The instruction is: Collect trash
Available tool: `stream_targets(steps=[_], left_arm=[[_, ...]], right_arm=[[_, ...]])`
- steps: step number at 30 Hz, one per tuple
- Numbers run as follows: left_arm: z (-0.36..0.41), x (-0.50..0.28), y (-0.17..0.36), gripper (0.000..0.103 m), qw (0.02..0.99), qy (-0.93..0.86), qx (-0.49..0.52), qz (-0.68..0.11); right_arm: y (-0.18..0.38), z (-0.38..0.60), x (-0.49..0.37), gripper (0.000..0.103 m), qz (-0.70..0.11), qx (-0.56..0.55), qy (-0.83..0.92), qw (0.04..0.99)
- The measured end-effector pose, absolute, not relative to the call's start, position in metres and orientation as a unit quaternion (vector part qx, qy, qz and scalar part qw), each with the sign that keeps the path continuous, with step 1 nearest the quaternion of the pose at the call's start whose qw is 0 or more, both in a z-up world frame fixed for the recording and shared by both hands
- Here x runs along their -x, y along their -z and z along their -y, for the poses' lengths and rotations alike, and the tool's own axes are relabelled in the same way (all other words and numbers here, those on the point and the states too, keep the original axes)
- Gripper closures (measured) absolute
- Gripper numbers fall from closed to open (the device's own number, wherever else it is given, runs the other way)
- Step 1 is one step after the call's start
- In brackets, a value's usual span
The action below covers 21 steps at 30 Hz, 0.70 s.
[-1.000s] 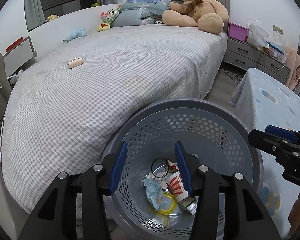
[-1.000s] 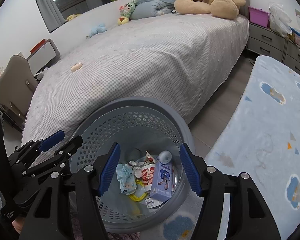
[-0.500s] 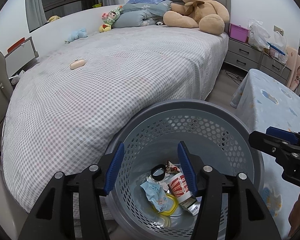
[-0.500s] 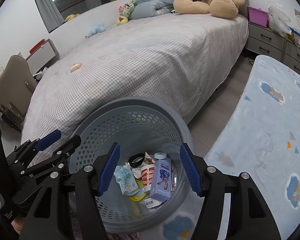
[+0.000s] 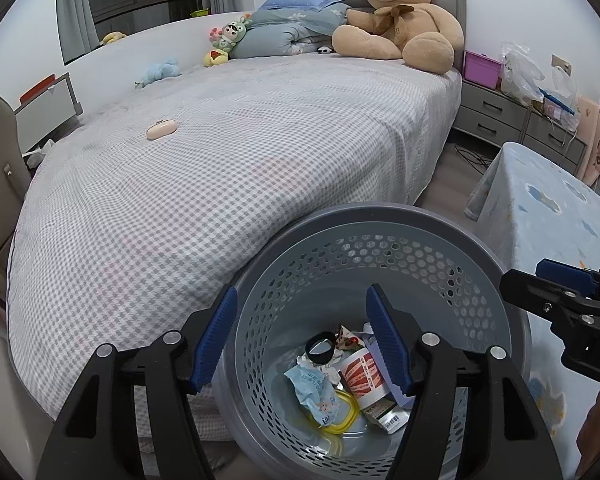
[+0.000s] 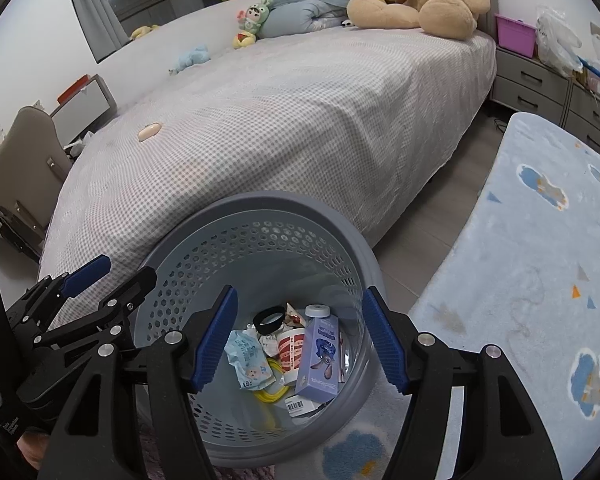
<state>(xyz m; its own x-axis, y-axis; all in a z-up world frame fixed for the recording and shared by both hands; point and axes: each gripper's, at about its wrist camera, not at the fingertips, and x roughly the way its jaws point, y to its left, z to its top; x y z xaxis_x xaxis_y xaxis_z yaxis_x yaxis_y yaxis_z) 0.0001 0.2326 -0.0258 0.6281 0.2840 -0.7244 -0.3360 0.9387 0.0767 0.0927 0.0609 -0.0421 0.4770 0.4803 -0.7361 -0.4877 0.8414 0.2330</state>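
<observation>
1. Left gripper (image 5: pixel 302 336) hangs over the basket (image 5: pixel 380 222), jaws wide and empty.
2. Right gripper (image 6: pixel 298 336) hangs over the same basket, jaws also wide, holding nothing.
3. Trash lies on the basket floor: a black ring (image 6: pixel 269 319), a wrapper (image 6: pixel 248 360), a red-striped cup (image 6: pixel 291 350), a purple bottle (image 6: pixel 318 354).
4. The basket stands against the bed (image 6: pixel 284 112), beside a blue rug (image 6: pixel 540 260).

Little I can read. Left claw (image 6: pixel 112 276) body has small white print, "Data Acquisition System" as best I can make out. Right claw (image 5: pixel 556 280) body shows "DA", rest cut off. Barcode label (image 6: pixel 298 404) in the basket (image 6: pixel 260 204): digits too small. Wrapper and purple box print illegible.
</observation>
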Motion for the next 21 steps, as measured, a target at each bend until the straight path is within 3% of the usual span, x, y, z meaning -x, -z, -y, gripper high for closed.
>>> stream_targets(steps=[21], left_arm=[[-0.2367,0.0019,0.0252,0.028,0.901,-0.18,0.042,-0.392]], right_arm=[[0.0444,-0.0627,-0.0913,0.035,-0.426,0.014,-0.278,0.861]])
